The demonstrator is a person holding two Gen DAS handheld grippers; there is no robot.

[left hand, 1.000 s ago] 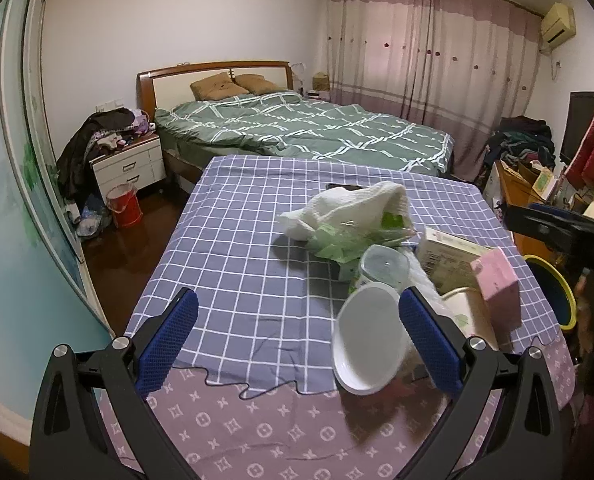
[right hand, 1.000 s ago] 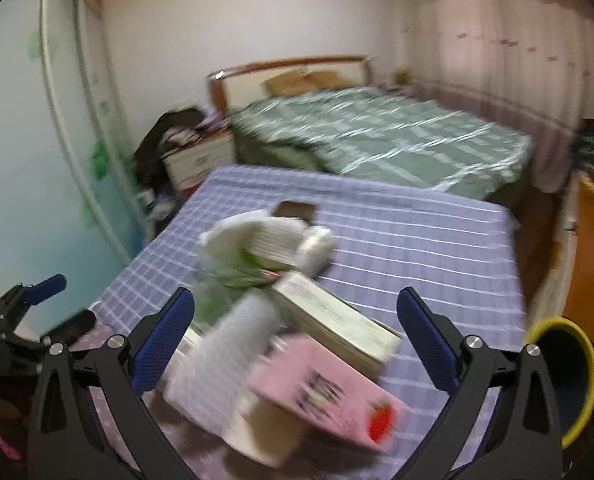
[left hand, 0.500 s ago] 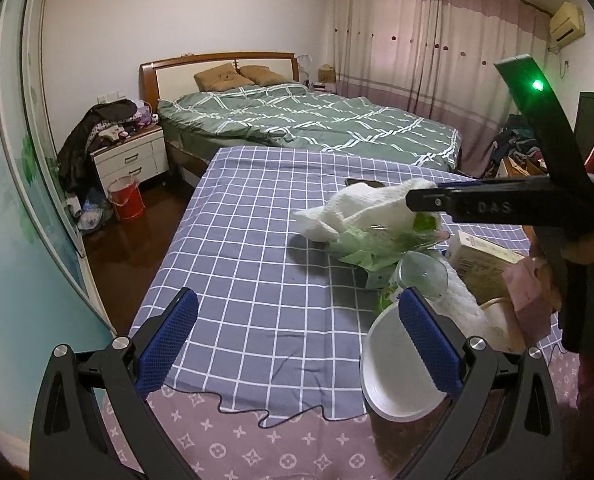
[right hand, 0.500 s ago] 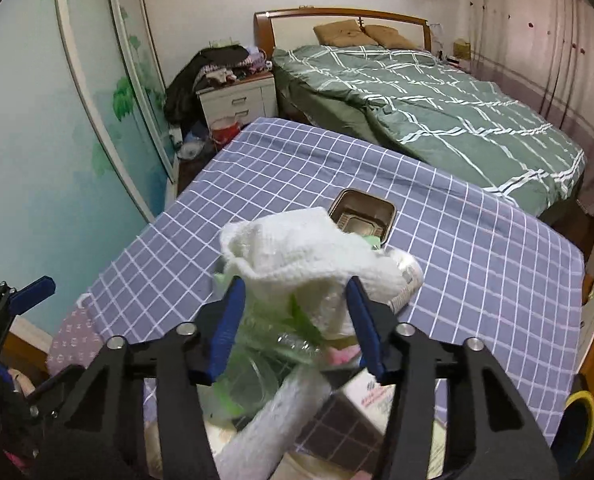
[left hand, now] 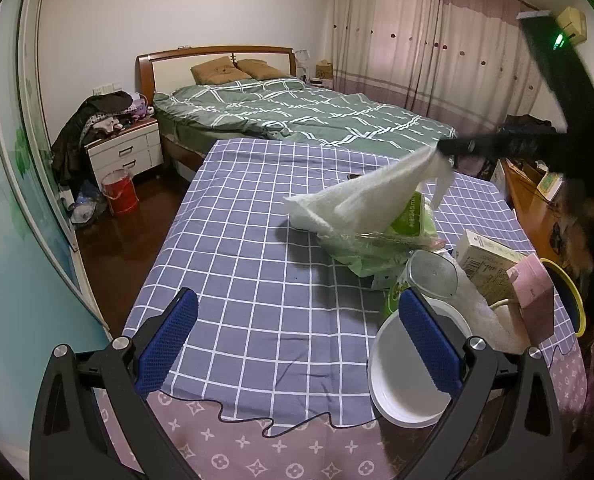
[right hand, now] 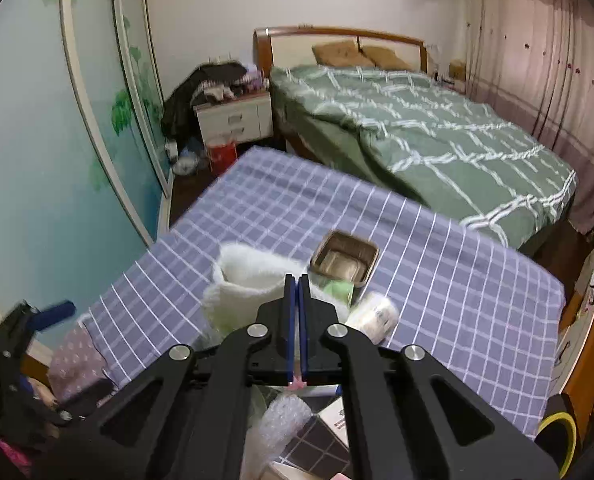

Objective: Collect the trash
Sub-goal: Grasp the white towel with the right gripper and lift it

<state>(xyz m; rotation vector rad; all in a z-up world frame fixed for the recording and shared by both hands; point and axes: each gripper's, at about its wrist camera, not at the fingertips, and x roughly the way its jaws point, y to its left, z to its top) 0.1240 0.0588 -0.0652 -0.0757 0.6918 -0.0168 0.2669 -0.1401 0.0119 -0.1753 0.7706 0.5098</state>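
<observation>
A pile of trash lies on the purple checked tablecloth: a white cloth, a green plastic bag, a clear lidded cup, a white bowl, a cardboard box and a pink carton. My right gripper is shut on one corner of the white cloth and lifts it; it shows in the left wrist view too. My left gripper is open and empty above the table's near edge, its right finger over the bowl.
A foil tray and a paper roll lie beyond the cloth. A yellow-rimmed bin stands right of the table. A green bed, a nightstand and a red bucket stand behind.
My right gripper closed on the white cloth and pulled its corner up and to the right. My left gripper stayed open and shifted only slightly.
</observation>
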